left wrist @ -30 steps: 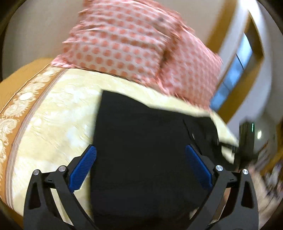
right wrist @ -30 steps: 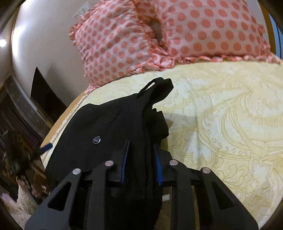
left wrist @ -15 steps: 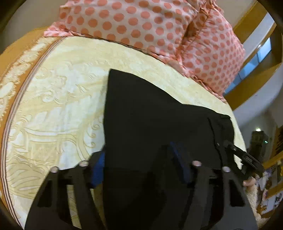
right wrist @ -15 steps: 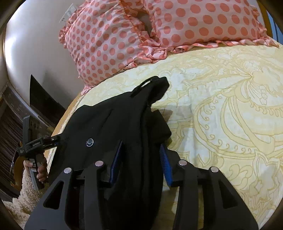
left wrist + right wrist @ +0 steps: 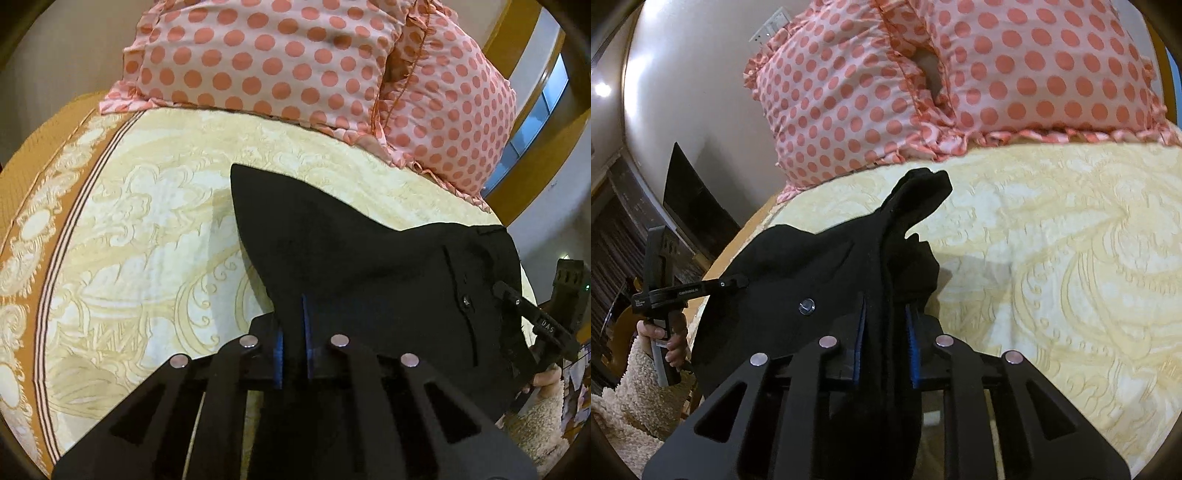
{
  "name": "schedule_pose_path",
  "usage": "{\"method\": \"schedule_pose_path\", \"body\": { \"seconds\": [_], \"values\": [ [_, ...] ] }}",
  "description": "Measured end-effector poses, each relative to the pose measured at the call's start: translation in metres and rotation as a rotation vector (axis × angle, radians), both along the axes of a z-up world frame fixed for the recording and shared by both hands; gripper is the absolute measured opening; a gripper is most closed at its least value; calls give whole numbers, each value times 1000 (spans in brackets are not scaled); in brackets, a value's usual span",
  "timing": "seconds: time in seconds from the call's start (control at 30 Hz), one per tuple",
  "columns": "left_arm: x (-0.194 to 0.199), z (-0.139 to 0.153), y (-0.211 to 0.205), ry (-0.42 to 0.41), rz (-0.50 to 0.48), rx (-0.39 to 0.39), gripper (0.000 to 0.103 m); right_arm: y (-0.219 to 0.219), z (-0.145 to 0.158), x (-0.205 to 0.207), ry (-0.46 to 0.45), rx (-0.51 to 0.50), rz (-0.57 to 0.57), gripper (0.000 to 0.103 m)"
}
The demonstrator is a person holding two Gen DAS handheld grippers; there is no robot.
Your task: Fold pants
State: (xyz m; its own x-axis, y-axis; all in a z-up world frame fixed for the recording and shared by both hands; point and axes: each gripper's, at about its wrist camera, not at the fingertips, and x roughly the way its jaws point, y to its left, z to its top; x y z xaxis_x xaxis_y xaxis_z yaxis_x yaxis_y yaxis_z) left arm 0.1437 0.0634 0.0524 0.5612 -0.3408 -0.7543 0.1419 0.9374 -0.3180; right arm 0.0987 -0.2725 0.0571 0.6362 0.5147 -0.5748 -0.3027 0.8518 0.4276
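Black pants (image 5: 369, 266) lie on a yellow patterned bedspread (image 5: 147, 240). My left gripper (image 5: 293, 332) is shut on the pants' near left edge, its blue pads pinching a fold of cloth. My right gripper (image 5: 886, 332) is shut on a bunched thickness of the pants (image 5: 827, 266) near the waistband button (image 5: 806, 306). The right gripper also shows in the left wrist view (image 5: 535, 321) at the pants' right edge, and the left gripper in the right wrist view (image 5: 701, 288) at the left edge. The cloth rises from the bed toward both grippers.
Two pink pillows with orange dots (image 5: 295, 62) (image 5: 960, 85) stand at the head of the bed. An orange border (image 5: 33, 192) runs along the bed's left side. A dark panel (image 5: 690, 206) leans on the wall at left. A window frame (image 5: 535, 110) is at right.
My left gripper, open a second ago, has closed on the pants' edge and lifted it. My right gripper has kept its hold and moved slightly forward.
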Motion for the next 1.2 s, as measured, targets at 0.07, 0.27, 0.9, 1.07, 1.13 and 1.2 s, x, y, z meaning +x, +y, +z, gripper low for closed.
{"method": "schedule_pose_path", "body": {
  "seconds": [0.07,0.27,0.9,1.07,1.13,1.2],
  "values": [
    [6,9,-3,-15,-7,8,7,4,7,6,-14,-16,4,18],
    [42,31,-19,-69,-18,79,7,7,25,50,-61,-70,-21,17],
    [160,-19,-25,24,114,87,31,-20,-27,150,80,-216,-215,32],
    [119,9,-16,-113,204,167,73,-26,2,113,-17,-308,-371,52],
    [94,20,-22,-186,187,203,85,-17,12,94,-70,-309,-330,52],
    [68,25,-41,-213,111,231,90,1,13,77,-82,-325,-244,52]
  ]
}}
